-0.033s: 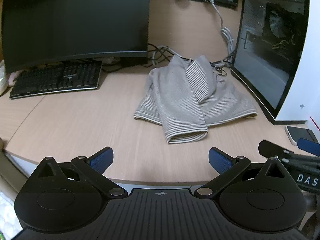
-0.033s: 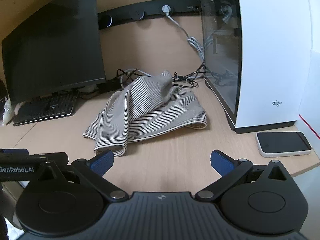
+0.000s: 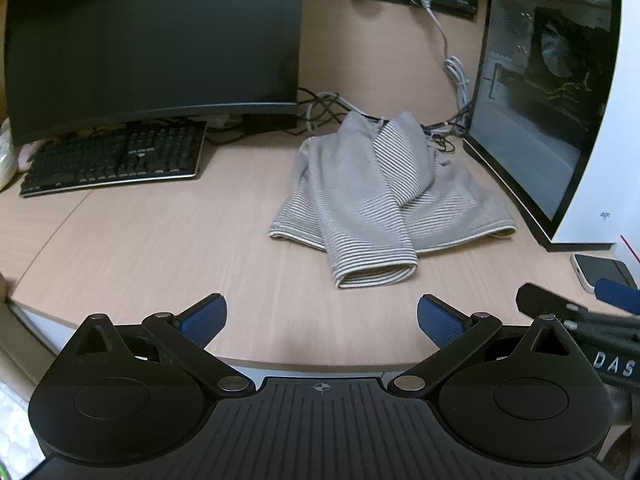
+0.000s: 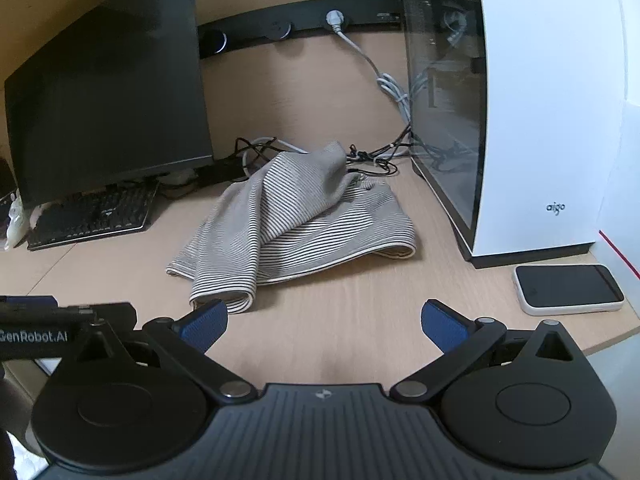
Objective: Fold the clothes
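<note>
Both tools are mine to bring in: left tool (image 3: pixel 320 316) and right tool (image 4: pixel 324 320) hover over the near edge of the table (image 3: pixel 160 248), jaws spread fully apart, nothing between them. Landmark is the striped garment (image 3: pixel 380 200), crumpled in a loose heap beyond both tools, not yet touched; folding has not begun, by my reading. Risk 1: one doubled flap (image 3: pixel 372 264) points toward me, so a pinch there may catch several layers and drag the whole heap instead of opening it. Risk 2: a phone (image 4: pixel 568 288) lies right of the garment near the table edge; a wide sweep of the right tool could knock it off. Risk 3: the white computer case (image 4: pixel 540 120) stands close on the garment's right, leaving little room to spread the cloth. Risk 4: loose cables (image 4: pixel 372 156) lie just behind the garment, maybe touching its far edge; pulling the cloth could snag them. Keyboard (image 3: pixel 116 160) and monitor (image 3: pixel 152 36) sit well left of it.
</note>
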`<action>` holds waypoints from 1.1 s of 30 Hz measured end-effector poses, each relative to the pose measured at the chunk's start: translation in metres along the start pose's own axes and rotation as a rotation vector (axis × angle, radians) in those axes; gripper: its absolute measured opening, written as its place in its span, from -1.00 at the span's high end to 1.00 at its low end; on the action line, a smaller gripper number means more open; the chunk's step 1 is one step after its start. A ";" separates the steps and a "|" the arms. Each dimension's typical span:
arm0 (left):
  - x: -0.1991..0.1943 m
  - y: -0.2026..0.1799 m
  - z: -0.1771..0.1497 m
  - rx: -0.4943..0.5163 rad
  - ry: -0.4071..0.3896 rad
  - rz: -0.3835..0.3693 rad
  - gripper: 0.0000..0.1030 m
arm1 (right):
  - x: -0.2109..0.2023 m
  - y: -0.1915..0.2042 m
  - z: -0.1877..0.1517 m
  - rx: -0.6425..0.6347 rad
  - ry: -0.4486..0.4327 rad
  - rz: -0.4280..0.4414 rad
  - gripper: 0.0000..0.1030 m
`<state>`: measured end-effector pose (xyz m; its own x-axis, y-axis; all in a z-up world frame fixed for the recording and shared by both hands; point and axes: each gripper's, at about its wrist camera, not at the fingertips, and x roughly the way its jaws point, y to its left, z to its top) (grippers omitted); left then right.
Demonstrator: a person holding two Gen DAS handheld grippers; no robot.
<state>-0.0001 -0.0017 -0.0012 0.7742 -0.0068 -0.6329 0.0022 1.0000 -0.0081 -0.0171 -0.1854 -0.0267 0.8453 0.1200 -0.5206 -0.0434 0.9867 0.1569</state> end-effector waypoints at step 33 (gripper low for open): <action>0.008 -0.002 -0.002 0.008 0.030 -0.018 -1.00 | 0.004 0.004 0.002 -0.015 0.004 -0.042 -1.00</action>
<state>0.0049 -0.0041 -0.0081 0.7545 -0.0249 -0.6558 0.0214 0.9997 -0.0133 -0.0125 -0.1817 -0.0264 0.8447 0.0785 -0.5295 -0.0154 0.9923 0.1225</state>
